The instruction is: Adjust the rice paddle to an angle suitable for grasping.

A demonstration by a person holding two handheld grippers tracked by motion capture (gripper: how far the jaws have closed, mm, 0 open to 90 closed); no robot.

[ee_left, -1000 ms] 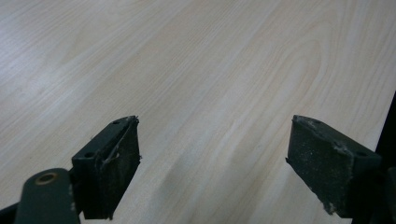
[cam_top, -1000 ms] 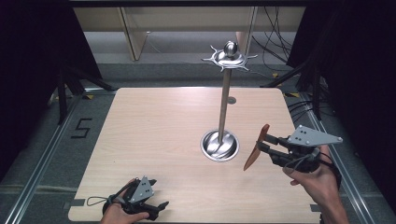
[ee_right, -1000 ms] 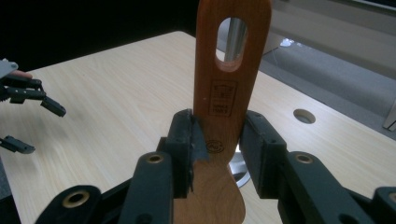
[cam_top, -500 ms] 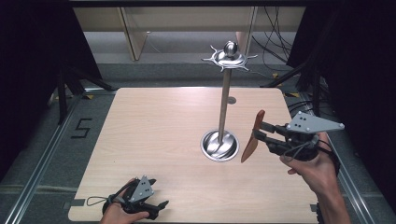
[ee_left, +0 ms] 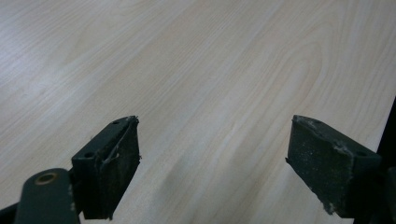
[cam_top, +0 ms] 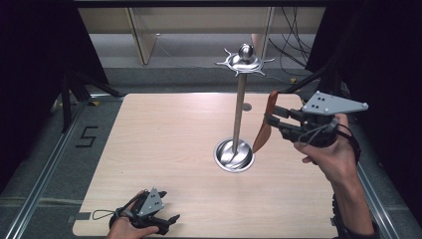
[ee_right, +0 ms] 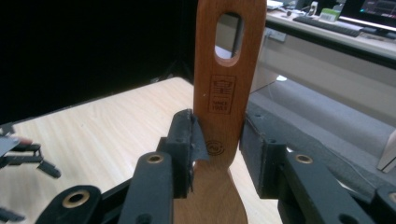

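Observation:
My right gripper (cam_top: 272,120) hangs in the air to the right of a metal stand (cam_top: 239,114), shut on a brown wooden spatula (cam_top: 262,130). In the right gripper view both pads (ee_right: 187,144) press on the spatula's neck (ee_right: 224,93). Its handle, with an oval hole, points up and the blade hangs below the jaws. The stand has a round shiny base (cam_top: 234,155) and a crown of hooks (cam_top: 245,60) at the top, above the spatula. My left gripper (cam_top: 169,221) rests on the table's front edge at the left. Its jaws (ee_left: 212,158) stand wide open over bare wood.
The light wooden table (cam_top: 164,144) has broad bare areas left of and in front of the stand. Dark curtains flank both sides. A shelf and cables (cam_top: 293,35) lie beyond the far edge, and a floor mark "5" (cam_top: 85,137) sits at the left.
My right gripper has risen with the spatula, which now stands more upright and closer to the stand's pole. The left gripper has not moved.

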